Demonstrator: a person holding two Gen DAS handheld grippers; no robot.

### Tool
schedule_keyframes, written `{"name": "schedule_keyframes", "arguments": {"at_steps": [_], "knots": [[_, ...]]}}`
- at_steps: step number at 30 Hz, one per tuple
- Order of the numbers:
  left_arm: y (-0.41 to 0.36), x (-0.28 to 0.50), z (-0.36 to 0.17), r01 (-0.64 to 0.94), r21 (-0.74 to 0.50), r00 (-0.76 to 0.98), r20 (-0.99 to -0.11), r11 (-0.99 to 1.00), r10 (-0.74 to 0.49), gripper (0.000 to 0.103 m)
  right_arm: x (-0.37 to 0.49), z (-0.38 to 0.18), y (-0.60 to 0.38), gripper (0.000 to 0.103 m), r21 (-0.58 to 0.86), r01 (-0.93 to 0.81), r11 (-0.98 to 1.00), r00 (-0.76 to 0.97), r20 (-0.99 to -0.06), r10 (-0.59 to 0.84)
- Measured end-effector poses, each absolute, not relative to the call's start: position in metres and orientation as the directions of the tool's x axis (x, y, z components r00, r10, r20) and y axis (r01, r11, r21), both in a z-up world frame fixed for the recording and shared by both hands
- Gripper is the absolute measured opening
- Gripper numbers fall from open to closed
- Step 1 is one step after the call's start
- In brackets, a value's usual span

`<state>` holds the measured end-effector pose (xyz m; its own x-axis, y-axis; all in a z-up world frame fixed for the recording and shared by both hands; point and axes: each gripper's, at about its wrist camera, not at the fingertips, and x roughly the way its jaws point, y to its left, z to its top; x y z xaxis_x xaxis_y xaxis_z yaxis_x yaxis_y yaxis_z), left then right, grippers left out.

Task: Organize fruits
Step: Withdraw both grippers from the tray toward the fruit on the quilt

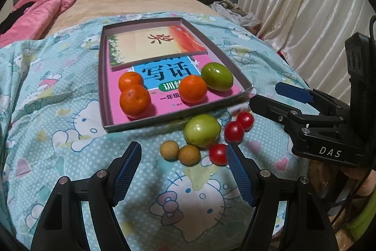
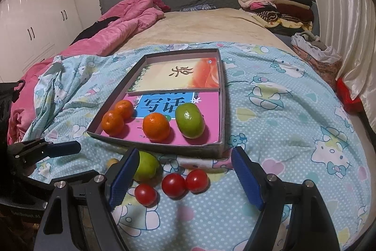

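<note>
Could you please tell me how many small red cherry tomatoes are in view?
3, all on the blue patterned bedsheet before the shallow grey cardboard tray: left, middle, right. None appears hidden.

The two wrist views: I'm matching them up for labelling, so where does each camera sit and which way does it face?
Left wrist: rides the open left gripper, angled down at the longans before the tray; the right gripper shows at right.
Right wrist: rides the open right gripper, angled down at the cherry tomatoes; the left gripper shows at left.
Shared: tray, oranges, bed.
</note>
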<state>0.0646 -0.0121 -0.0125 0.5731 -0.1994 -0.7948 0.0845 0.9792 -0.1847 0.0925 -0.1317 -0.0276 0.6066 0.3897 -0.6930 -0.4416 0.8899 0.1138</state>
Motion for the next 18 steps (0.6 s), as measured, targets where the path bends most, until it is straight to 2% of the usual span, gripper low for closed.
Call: {"name": "schedule_keyframes", "arguments": {"at_steps": [18], "knots": [[-0.025,0.068,-0.027,0.124,-0.204,0.514,-0.824,0.971,-0.239,0.076,0.097,-0.044,-0.13,0.08,0.109,-0.427,0.897,0.556,-0.751,0.356]]}}
